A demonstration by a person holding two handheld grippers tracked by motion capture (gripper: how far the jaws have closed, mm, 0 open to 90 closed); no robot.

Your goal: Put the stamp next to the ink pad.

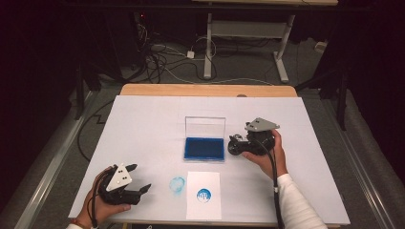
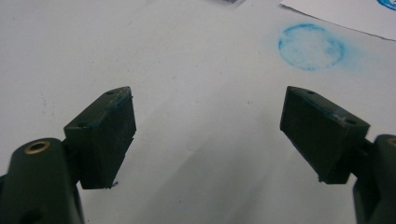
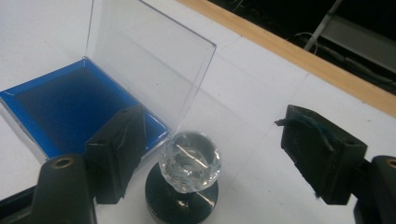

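Your right gripper (image 3: pixel 205 154) stands with its jaws spread wide around the stamp (image 3: pixel 188 179), pads clear of the crystal knob on both sides, so nothing is gripped. The stamp stands upright on the desk (image 1: pixel 143 124), just right of the ink pad (image 1: pixel 204 148), likely parked there to be at hand for re-inking. The pad's clear lid is propped upright at the back, leaving the blue surface reachable from above.

Your left gripper (image 2: pixel 208 130) rests well to the left of the pad and nearer you, jaws wide apart and empty. The paper (image 1: pixel 204 195) with its blue print lies just in front of the pad, and a smudged blue ring (image 1: pixel 177 185) marks the desk beside it.

The high view gives this layout, but your hand hides the stamp there. The right gripper view shows the knob and black base free between the jaws. The left gripper view brings the ring close, with blue ink on a pad edge.
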